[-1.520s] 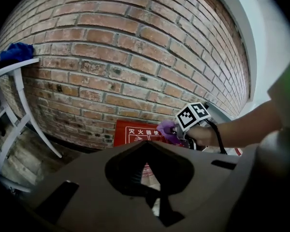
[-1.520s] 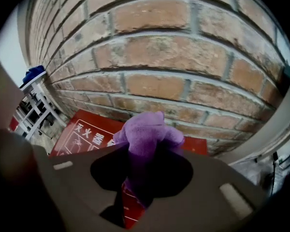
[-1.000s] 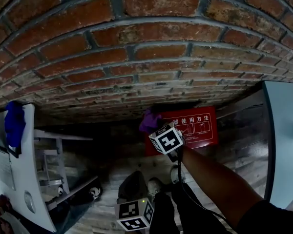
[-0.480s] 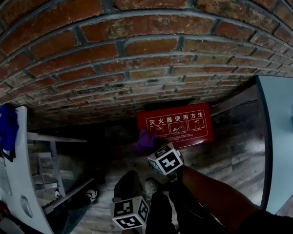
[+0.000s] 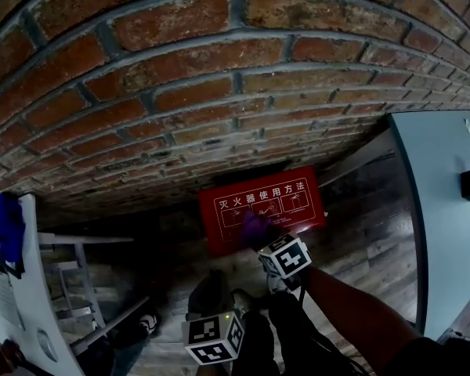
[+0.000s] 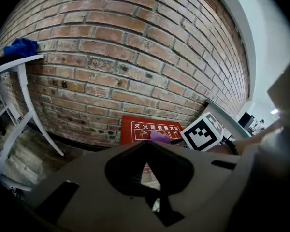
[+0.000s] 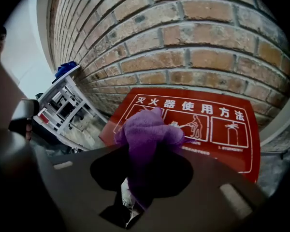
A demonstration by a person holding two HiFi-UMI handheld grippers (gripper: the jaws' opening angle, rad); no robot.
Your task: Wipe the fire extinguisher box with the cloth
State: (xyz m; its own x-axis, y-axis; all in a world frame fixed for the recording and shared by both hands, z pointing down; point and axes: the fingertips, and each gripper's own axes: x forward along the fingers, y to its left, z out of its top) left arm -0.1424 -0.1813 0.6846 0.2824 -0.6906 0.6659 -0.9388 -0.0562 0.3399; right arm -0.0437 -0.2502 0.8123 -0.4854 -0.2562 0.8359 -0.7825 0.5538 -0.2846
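Note:
The red fire extinguisher box [image 5: 266,202] stands against the foot of the brick wall, with white instruction pictures on its face. A purple cloth [image 5: 255,227] is bunched in my right gripper [image 5: 268,241], which is shut on it. In the right gripper view the cloth [image 7: 147,129] rests against the lower left part of the box face [image 7: 217,124], beyond the right gripper [image 7: 135,180]. My left gripper [image 5: 214,338] hangs low and away from the box. In the left gripper view it [image 6: 152,178] looks shut with nothing in it, and the box [image 6: 150,128] shows ahead.
The brick wall [image 5: 219,77] fills the upper view. At the left stands a white rack [image 5: 39,288] with a blue cloth [image 5: 8,225] draped on top. A pale panel [image 5: 442,218] borders the right. A person's legs and shoes [image 5: 219,292] are on the wooden floor below.
My right gripper has carried the purple cloth rightward from the box's left edge onto its face. The head view has tilted, so the box appears further left.

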